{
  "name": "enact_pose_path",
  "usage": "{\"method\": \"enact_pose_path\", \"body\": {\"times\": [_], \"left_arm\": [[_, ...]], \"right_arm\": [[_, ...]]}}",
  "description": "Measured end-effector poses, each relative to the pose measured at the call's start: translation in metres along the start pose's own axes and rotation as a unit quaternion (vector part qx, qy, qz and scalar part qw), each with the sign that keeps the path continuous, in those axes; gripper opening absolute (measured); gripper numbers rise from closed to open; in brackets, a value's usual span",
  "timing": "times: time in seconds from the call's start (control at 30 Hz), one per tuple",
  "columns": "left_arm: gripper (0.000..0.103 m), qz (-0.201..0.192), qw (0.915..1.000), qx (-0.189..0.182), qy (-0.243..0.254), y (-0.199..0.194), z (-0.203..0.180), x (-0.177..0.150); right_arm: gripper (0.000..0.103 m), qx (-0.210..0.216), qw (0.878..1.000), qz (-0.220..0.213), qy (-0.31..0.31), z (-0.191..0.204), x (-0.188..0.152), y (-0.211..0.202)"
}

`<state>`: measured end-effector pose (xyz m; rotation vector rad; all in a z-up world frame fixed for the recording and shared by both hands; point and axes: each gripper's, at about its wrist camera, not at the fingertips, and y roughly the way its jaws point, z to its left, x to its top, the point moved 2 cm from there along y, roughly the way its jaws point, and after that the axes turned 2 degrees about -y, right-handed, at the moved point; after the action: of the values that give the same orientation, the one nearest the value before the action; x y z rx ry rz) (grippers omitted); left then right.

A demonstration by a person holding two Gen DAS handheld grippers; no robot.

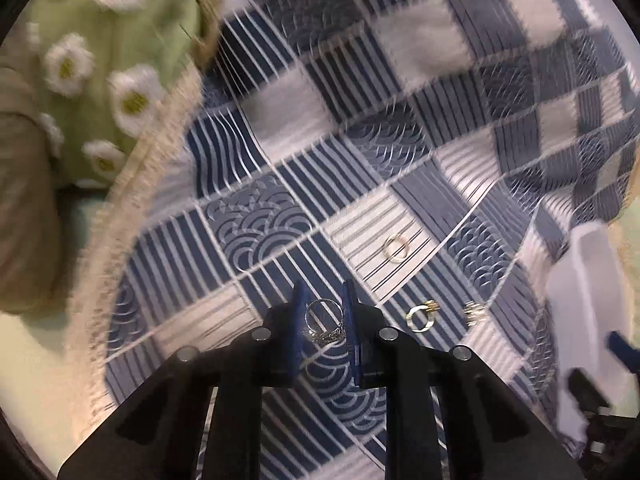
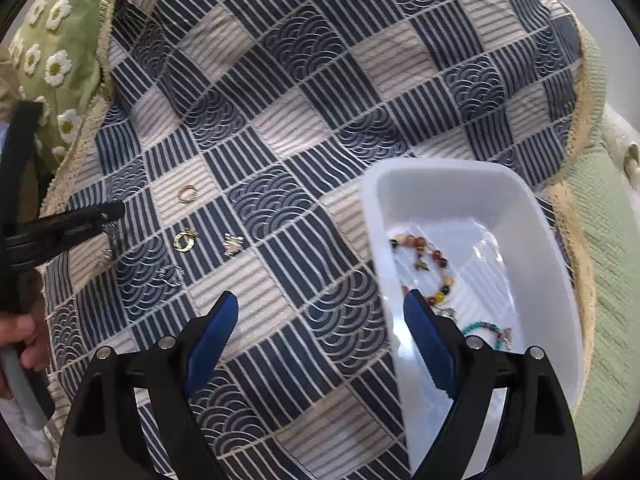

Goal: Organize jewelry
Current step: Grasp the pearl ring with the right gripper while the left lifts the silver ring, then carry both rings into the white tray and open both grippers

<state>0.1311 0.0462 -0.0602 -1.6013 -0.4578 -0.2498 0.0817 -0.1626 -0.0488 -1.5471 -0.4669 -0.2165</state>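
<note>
- The blue-and-white patchwork cloth (image 2: pixel 304 120) covers the work surface, with a green daisy-patterned fabric (image 1: pixel 100 52) at its far left edge.
- A white plastic bin (image 2: pixel 440 200) sits on the cloth's right side and already holds a beaded bracelet (image 2: pixel 424 264) and a turquoise bead strand (image 2: pixel 486 330).
- The right gripper (image 2: pixel 320 336) hangs with its jaws wide and nothing between them, straddling the bin's near-left wall.
- The left gripper (image 1: pixel 324 320) has its jaws drawn in narrow on a silver ring (image 1: pixel 324 314); the pads press its band from both sides, so the step in hand looks like picking this ring off the cloth.
- Loose on the cloth nearby lie a gold ring (image 1: pixel 419 318), a small gold star-shaped piece (image 1: pixel 474 314), a thin plain ring (image 1: pixel 396 248) farther out, and a faint silver ring (image 2: pixel 171 274).
- Next, I judge, the ring needs carrying rightward over the bin's wall and releasing above the beads, keeping the pinch firm because the thin band could twist out.
</note>
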Motion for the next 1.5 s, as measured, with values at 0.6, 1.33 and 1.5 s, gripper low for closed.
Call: {"method": "enact_pose_path", "body": {"times": [0.6, 1.33, 1.5], "left_arm": [[0.017, -0.052, 0.9983, -0.002, -0.027, -0.060, 0.014, 0.002], [0.017, -0.035, 0.9991, 0.002, -0.022, -0.047, 0.012, -0.001], [0.017, -0.057, 0.9979, -0.027, -0.017, -0.069, 0.000, -0.001]], "right_arm": [[0.062, 0.096, 0.994, 0.048, -0.030, 0.060, 0.046, 0.064], [0.017, 0.086, 0.994, 0.070, -0.005, 0.041, 0.041, 0.093], [0.017, 0.076, 0.997, 0.008, -0.003, 0.018, 0.041, 0.020]]}}
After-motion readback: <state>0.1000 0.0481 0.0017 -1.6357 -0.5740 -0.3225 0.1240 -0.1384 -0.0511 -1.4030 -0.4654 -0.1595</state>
